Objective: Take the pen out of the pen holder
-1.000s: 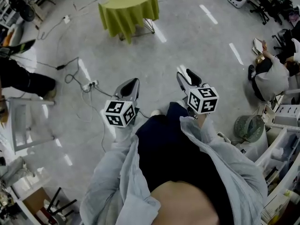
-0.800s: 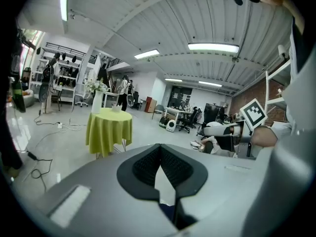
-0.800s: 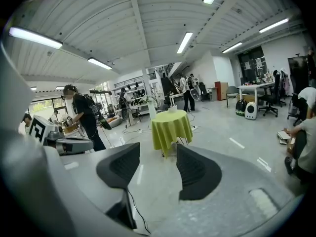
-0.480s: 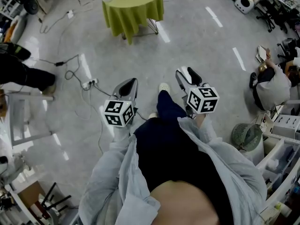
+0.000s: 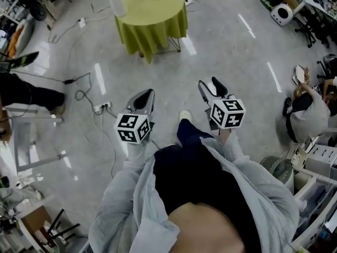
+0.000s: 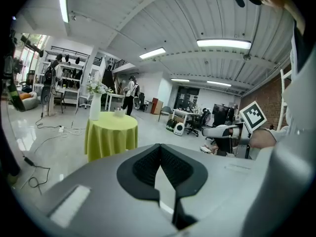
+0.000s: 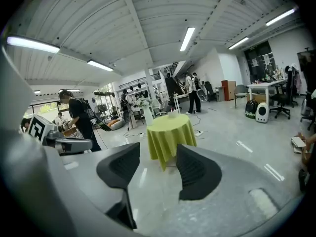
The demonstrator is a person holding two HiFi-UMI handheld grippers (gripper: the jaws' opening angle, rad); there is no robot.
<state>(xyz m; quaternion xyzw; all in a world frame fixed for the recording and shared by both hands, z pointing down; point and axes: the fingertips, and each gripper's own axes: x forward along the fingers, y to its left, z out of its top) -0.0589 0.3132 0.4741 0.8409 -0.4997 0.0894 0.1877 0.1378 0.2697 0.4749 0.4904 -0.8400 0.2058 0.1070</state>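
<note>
Pen cannot be made out; I judge it stands on the table (image 5: 152,15) at 12 o'clock, well apart from both grippers. Cables (image 5: 87,95) at 10 o'clock could snag the shoe (image 5: 184,115). Left gripper (image 5: 150,93), clenched on nothing, might topple the white pot (image 7: 172,114). The right gripper (image 5: 209,82), empty, has just been opening.

The head view looks steeply down from above the person (image 5: 195,194) onto the left tool (image 5: 149,93), the right tool (image 5: 208,84) and the floor (image 5: 237,62). Each tool's camera sits close behind its own jaws, facing outward near level. All three views share the distant round green-clothed surface (image 5: 152,15).
</note>
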